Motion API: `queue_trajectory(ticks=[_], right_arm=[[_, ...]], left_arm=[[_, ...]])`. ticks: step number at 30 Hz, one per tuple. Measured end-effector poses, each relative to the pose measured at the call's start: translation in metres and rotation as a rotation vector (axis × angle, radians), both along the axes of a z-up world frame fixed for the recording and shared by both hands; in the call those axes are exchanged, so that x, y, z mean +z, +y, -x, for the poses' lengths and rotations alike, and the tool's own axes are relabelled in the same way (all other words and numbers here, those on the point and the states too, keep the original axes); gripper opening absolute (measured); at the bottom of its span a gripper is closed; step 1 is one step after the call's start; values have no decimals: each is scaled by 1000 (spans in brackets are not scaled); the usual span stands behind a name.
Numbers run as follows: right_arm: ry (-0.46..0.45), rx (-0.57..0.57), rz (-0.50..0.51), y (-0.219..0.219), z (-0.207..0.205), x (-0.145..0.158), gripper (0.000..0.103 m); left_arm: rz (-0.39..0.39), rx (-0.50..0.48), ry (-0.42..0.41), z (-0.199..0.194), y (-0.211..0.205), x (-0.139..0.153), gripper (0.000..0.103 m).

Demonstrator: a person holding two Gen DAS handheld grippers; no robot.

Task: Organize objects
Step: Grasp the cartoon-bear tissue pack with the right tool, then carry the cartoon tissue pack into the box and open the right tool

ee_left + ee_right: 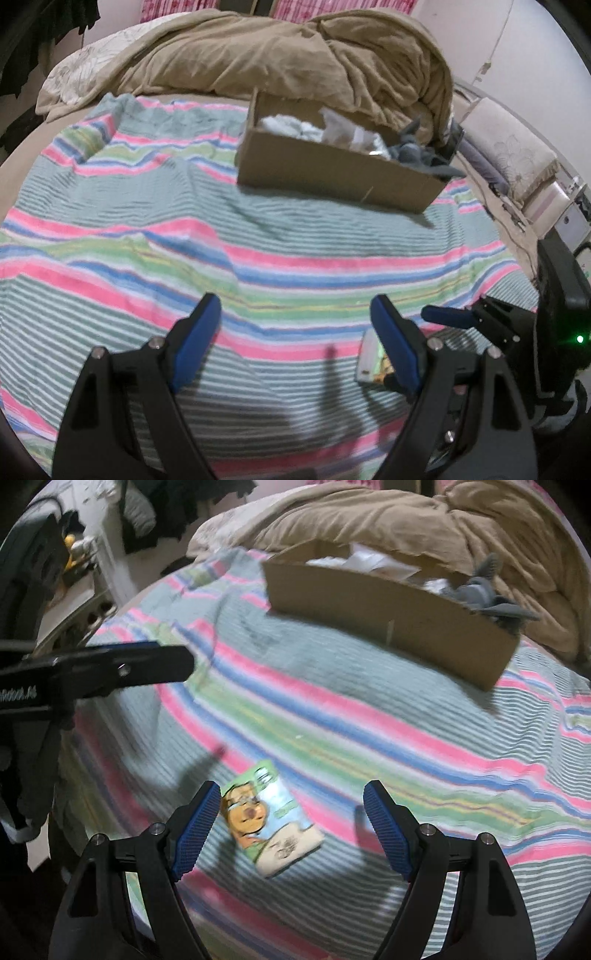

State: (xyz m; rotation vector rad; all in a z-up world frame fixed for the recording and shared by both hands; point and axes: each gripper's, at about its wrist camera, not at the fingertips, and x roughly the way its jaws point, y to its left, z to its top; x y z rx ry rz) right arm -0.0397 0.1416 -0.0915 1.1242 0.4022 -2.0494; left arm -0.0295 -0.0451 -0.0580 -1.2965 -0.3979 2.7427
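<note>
A small flat packet with a cartoon dog picture (269,819) lies on the striped blanket (332,709), just ahead of my right gripper (291,827), nearer its left finger. The right gripper is open and empty. In the left wrist view the packet (369,360) shows partly behind my left gripper's right finger. My left gripper (295,339) is open and empty above the blanket (184,229). An open cardboard box (332,170) stands farther back on the bed and holds white items and a grey plush toy (417,153). The box (388,616) also shows in the right wrist view.
A rumpled tan duvet (295,51) lies behind the box. The right gripper (480,317) shows at the right of the left wrist view. The left gripper (110,664) shows at the left of the right wrist view. Furniture (74,572) stands beyond the bed's left edge.
</note>
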Motion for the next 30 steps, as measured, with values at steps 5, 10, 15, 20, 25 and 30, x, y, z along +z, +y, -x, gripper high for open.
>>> queue_trajectory(ticks=[5,10,15,20,25,30], right_arm=[[-4,27,-32,-8,-1,-9,82],[-17,14,-49,-9,4,-14,81],[-32,2,-49,-6,8,-15,52],[-42,-6,-33,-4,10,-13,52],[-34,-18,-15,2,13,-4,51],[-21,-27,-3,7,17,3,51]], left_arm=[[20,-11,-2,-2,3,-3,84],[37,-21,-11,-2,5,-4,84],[66,-28,-18,-3,8,-5,84],[80,-25,-19,-4,10,-3,84],[90,-20,-17,-5,10,0,84],[97,-25,-16,-6,12,3,84]])
